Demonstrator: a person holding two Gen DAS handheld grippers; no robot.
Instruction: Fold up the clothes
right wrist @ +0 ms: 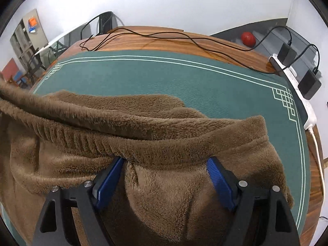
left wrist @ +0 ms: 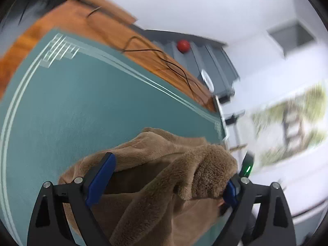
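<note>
Green mat (right wrist: pixel 184 82) over a wooden table (right wrist: pixel 164 39), cables along the far edge; brown fleece garment (right wrist: pixel 143 123) lies bunched on the mat's near side. Judged soft, limp, bulky, light — best taken at the ribbed hem (right wrist: pixel 82 141). Left gripper (left wrist: pixel 166 176) and right gripper (right wrist: pixel 164 174) both spread wide — fleece between the jaws, not clamped.

Brown garment (right wrist: pixel 155 127): plush fleece, fuzzy. Green mat (right wrist: pixel 184 78): matt, finely ribbed. Table (right wrist: pixel 164 41): glossy wood.
</note>
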